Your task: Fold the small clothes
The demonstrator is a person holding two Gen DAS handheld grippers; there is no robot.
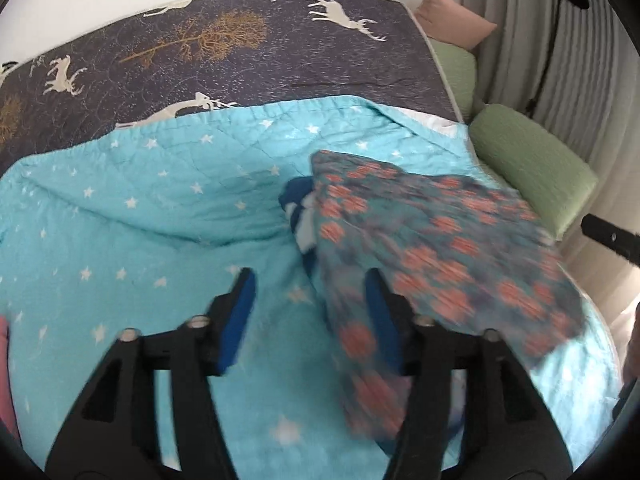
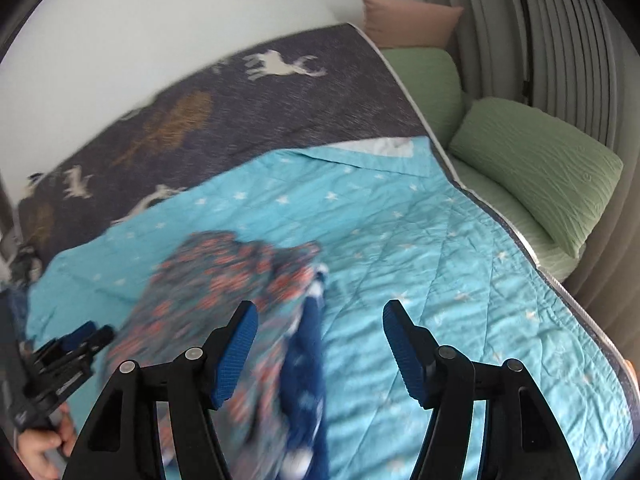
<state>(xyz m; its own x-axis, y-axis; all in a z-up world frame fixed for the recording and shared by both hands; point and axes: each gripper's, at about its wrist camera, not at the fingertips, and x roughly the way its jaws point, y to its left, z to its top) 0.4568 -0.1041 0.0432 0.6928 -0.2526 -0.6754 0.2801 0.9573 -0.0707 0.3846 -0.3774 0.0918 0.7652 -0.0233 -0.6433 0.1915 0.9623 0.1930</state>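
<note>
Left gripper (image 1: pixel 310 292): I see it wide apart, gripping nothing.
Right gripper (image 2: pixel 320 322): also spread, empty.
Floral garment (image 1: pixel 436 248): lies on the blue blanket (image 1: pixel 140 200) towards its near edge, between my grippers, long axis running away from me.
Nearer: left, probably; blur hampers judging.
Count: one floral garment, one navy piece (image 2: pixel 304 368) under it, two grippers.

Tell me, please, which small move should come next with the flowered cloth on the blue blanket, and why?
Probably bring the open left gripper down onto the near edge of the flowered cloth and close on it. Both grippers stand open and hold nothing; the right gripper is open too. The cloth lies loose and rumpled on the blue blanket, over a dark blue garment, so it must be gripped again before any fold.
</note>
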